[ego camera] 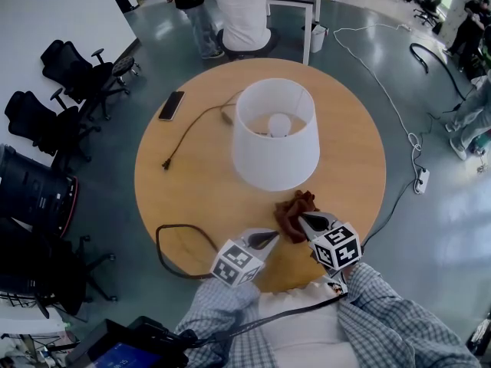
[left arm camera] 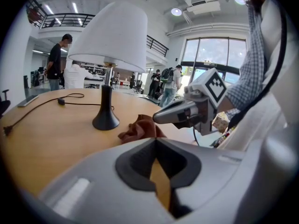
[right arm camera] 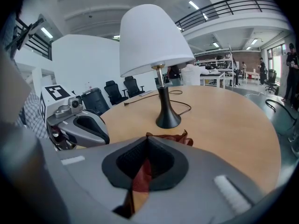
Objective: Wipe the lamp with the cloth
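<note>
Checked sleeves (ego camera: 399, 320) fill the bottom of the head view, each hand holding a gripper over a round wooden table (ego camera: 353, 159). The right gripper (ego camera: 305, 218) has its jaws together, tips at the near edge of a crumpled rust-brown cloth (ego camera: 294, 211). No view shows a fold caught between them. The left gripper (ego camera: 270, 238) is likewise closed on nothing, with bare wood showing under its tips.

The cloth lies flat on the table at about 11 o'clock from the right gripper's tips and at 1 o'clock from the left's, so the right hand is the nearer. The lamp (ego camera: 276, 136) stands upright at 12 o'clock beyond the cloth, its white shade above a slim dark stem. The cloth sits just beside the foot of the lamp, towards the person. A cloth lying there would suit one about to be taken up as well as one laid down after wiping.

The lamp's cord (ego camera: 188, 133) trails across the table towards 9 o'clock, a phone (ego camera: 171, 105) lies at 10 o'clock, and a cable loop (ego camera: 165, 244) hangs at the 7 o'clock rim. Office chairs (ego camera: 73, 71) stand at 9 o'clock in the room, and people (ego camera: 242, 10) are at desks at 12.
</note>
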